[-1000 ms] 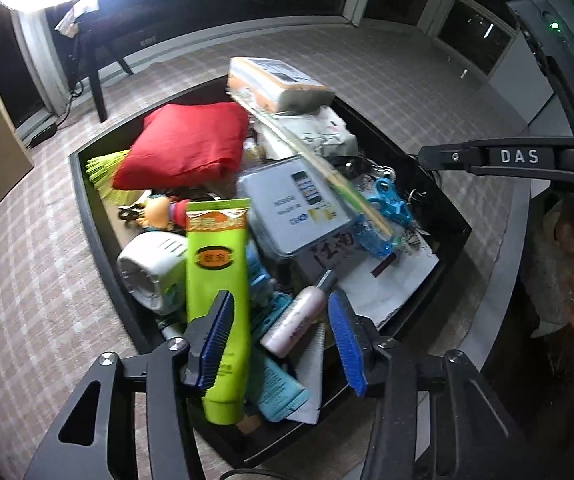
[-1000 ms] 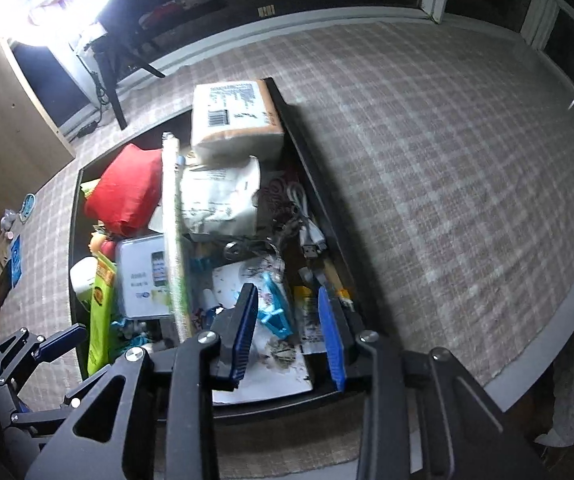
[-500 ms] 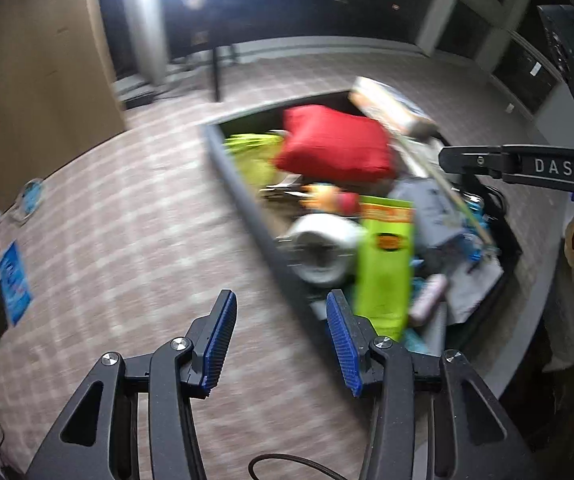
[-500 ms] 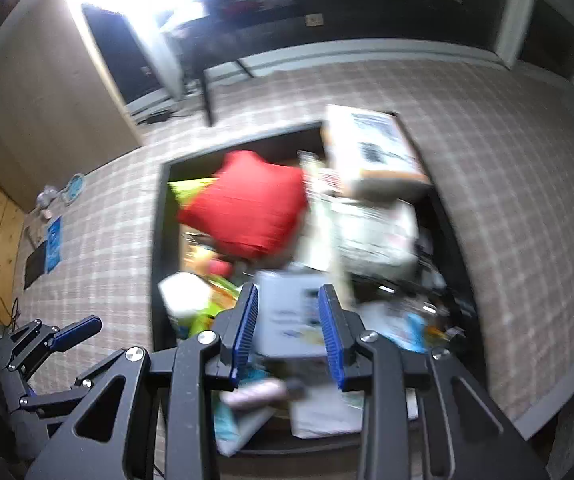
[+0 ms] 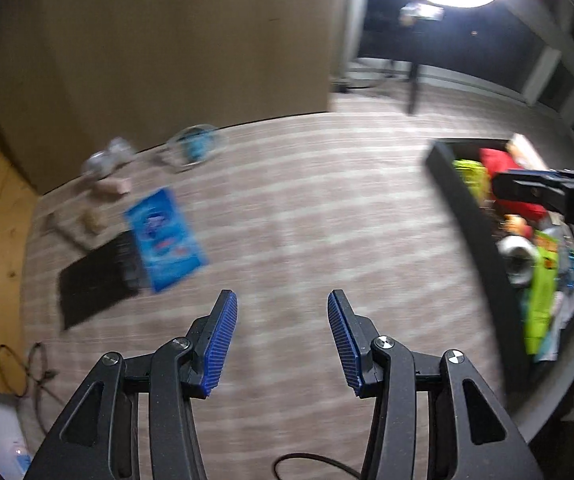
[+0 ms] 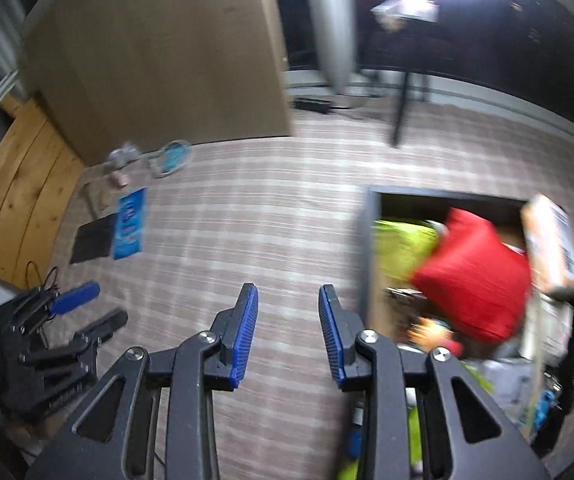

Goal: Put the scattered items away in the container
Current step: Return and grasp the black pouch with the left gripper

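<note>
Grippers, left (image 5: 282,343) and right (image 6: 288,335), are open and empty, aimed left of the full black tray (image 5: 471,224) toward the loose blue packet (image 5: 164,237), probably the next pickup.

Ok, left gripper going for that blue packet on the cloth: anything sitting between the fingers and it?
Nothing visible does. The left gripper is open and empty over bare checked tablecloth; the blue packet lies ahead to its left, overlapping a flat black item. The small blurred items lie beyond the packet, not in the path.
</note>
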Motion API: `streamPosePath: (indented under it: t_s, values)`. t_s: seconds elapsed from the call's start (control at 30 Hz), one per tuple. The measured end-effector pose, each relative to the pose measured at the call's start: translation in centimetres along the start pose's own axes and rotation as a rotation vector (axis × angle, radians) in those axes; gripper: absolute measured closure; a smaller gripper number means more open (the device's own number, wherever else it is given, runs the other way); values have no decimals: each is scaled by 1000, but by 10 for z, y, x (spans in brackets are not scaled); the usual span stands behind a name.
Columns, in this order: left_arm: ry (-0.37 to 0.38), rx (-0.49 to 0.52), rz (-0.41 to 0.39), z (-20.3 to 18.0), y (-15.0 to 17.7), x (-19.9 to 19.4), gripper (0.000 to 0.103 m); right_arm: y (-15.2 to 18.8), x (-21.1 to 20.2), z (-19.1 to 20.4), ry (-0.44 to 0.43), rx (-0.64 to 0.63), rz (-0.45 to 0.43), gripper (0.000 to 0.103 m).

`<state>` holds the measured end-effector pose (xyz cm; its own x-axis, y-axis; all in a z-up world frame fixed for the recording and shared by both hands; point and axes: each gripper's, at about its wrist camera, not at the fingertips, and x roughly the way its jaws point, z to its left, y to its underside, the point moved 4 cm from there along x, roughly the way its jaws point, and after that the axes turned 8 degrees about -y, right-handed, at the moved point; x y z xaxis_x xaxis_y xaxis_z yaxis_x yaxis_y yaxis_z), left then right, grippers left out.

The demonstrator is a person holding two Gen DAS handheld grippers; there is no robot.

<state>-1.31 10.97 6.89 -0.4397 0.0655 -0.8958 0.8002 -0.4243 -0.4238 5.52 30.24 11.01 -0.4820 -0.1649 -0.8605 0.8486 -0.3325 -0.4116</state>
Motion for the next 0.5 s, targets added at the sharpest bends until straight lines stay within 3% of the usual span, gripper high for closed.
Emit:
streamPosePath:
  t_s: [0.27,0.5]
  values:
    - [-121,-113,89,135,2,57,58,3,63,94,-71,-88,58,72]
    - [-164,-199,144,215,-13,102,59,15,118,160,-132,-116,130,73]
